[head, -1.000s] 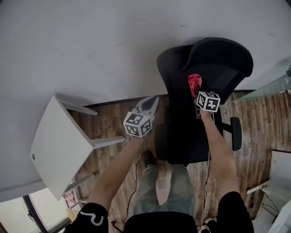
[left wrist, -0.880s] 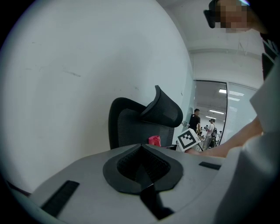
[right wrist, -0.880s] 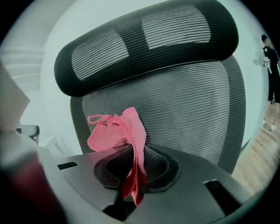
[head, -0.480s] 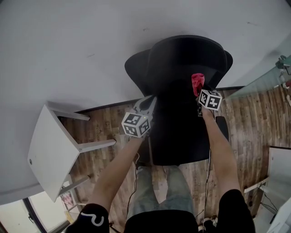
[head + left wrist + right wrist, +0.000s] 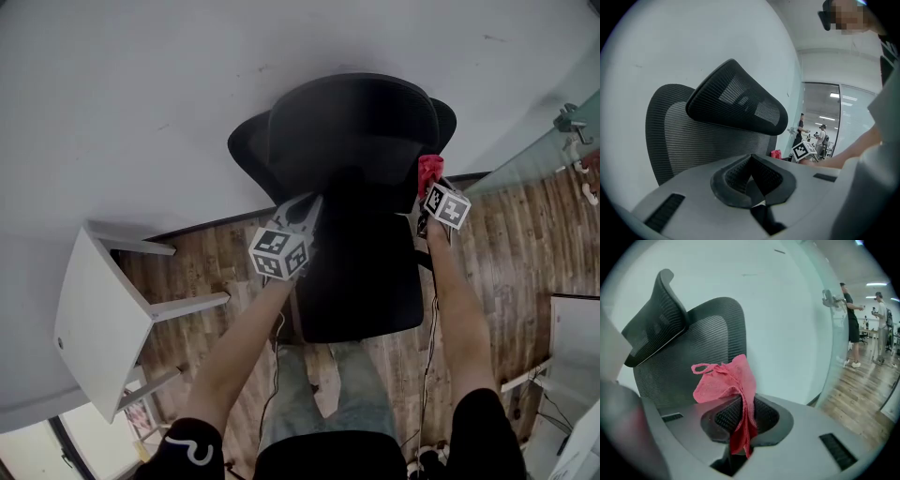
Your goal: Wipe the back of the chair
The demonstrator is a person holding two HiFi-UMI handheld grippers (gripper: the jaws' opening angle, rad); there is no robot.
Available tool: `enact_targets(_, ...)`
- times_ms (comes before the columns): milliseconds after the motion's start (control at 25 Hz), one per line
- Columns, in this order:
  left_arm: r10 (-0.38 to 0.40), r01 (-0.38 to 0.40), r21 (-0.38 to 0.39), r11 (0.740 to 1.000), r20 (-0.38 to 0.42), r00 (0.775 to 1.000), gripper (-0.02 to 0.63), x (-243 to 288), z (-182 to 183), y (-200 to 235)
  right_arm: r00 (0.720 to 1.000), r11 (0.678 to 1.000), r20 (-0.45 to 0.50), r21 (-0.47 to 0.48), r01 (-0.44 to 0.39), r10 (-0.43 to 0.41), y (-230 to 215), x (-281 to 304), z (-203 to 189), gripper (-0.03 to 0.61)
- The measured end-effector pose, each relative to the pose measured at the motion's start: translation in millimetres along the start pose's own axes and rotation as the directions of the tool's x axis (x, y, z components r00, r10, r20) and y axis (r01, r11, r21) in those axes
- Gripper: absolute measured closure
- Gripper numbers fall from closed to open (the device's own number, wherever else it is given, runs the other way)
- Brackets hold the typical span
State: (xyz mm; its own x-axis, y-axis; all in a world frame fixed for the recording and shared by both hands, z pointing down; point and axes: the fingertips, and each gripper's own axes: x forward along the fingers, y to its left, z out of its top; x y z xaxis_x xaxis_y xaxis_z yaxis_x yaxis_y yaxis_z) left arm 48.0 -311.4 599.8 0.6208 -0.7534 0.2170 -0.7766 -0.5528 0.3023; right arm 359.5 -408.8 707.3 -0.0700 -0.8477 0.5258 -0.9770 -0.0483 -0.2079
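A black mesh office chair (image 5: 356, 141) stands by the white wall, its back and headrest towards me. My right gripper (image 5: 427, 186) is shut on a red cloth (image 5: 430, 170) at the right edge of the chair back. The cloth (image 5: 727, 380) sticks up bunched from the right gripper (image 5: 740, 420), with the mesh back (image 5: 705, 333) just behind it. My left gripper (image 5: 306, 206) is at the chair's left side, shut with nothing held. Ahead of the left gripper (image 5: 751, 180) rise the mesh back (image 5: 689, 140) and the headrest (image 5: 736, 101).
A white table (image 5: 94, 300) stands on the wood floor at the left. A glass partition (image 5: 553, 150) runs along the right, with people (image 5: 851, 324) far behind it. A white cabinet (image 5: 577, 347) is at the right edge.
The chair has shifted left in the head view. My right gripper with the cloth now sits at the back's right edge instead of its middle. The left gripper has hardly moved.
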Motion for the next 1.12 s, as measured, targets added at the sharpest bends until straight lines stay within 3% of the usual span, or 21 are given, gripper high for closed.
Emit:
enact_targets(200, -0.022, 0.022, -0.004, 1.0, -0.006, 1.0, 0.589, 0.6, -4.9, -3.7, 0.999, 0.999, 0.008, -0.008, 0.033, -0.033, -8.6, -14.5, -7.9, 0.51)
enact_targets(440, -0.04, 0.04, -0.027, 0.999, -0.027, 0.999, 0.589, -22.9, -16.0, 6.5, 1.0, 1.0, 0.02, -0.011, -0.013, 0.013, 36.4, -33.1, -18.6, 0.509)
enact_targets(680, -0.051, 0.05, -0.028, 0.998, -0.037, 0.998, 0.589, -63.0, -17.2, 32.2, 0.992, 0.992, 0.042, 0.009, -0.123, 0.122, 123.5, -46.9, -34.5, 0.509)
enact_targets(1120, -0.005, 0.004, -0.031, 0.999, -0.045, 0.999, 0.589, -147.5, -21.1, 111.0, 0.951, 0.949, -0.008, -0.065, -0.308, 0.308, 302.8, -47.8, -94.2, 0.509)
